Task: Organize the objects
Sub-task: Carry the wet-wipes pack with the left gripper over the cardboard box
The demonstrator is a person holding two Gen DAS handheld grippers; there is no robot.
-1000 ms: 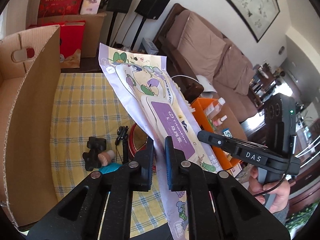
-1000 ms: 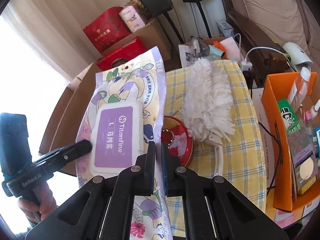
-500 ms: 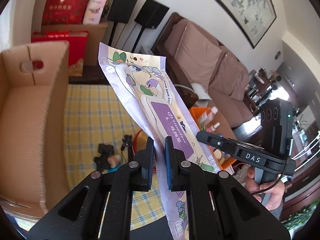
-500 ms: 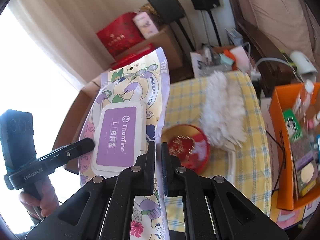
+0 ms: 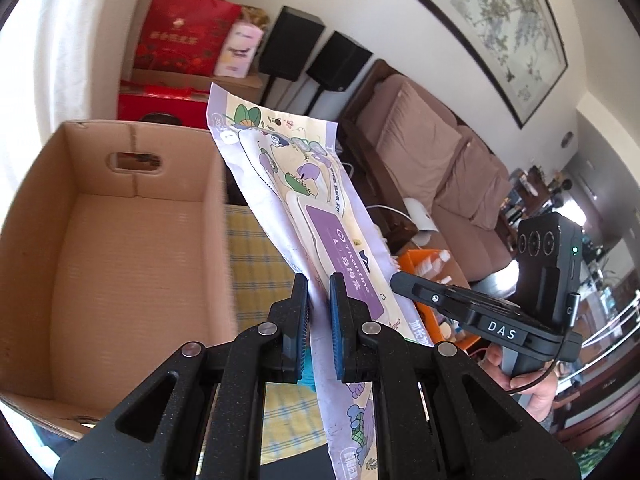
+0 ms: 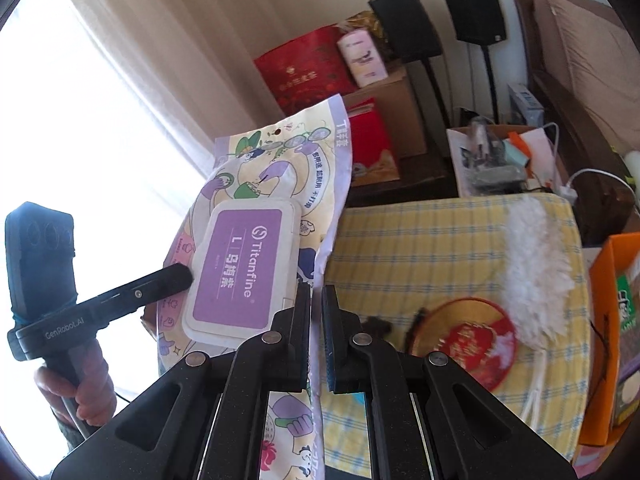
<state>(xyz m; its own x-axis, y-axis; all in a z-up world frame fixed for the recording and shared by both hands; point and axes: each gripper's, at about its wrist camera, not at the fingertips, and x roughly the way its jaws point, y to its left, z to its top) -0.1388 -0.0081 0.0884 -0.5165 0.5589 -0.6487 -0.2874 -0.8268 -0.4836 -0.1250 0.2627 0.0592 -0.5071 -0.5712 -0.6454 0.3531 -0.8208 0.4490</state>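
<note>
Cardboard box waits for the wipes

Brown corrugated open box (image 5: 120,256) sits left. Purple-lidded flat wipes pack (image 5: 320,216) hangs just right of it, left gripper (image 5: 319,312) and right gripper (image 6: 316,320) both clenched on its edges. Keep it level, lower together

Definitely someone's living room, lived-in home. Brown sofa (image 5: 432,168) with big cushions along wall, framed ink painting (image 5: 508,28) above it. Two black speakers on stands (image 5: 316,60) in corner, red gift boxes (image 6: 308,68) stacked beside beige curtain (image 6: 168,40) and bright window. Yellow checked cloth (image 6: 420,248) over low table, fluffy white duster (image 6: 532,260) and round red tin (image 6: 468,340) lying on it. Open cardboard box (image 5: 112,248), orange box of bottles (image 5: 432,264) close by.
</note>
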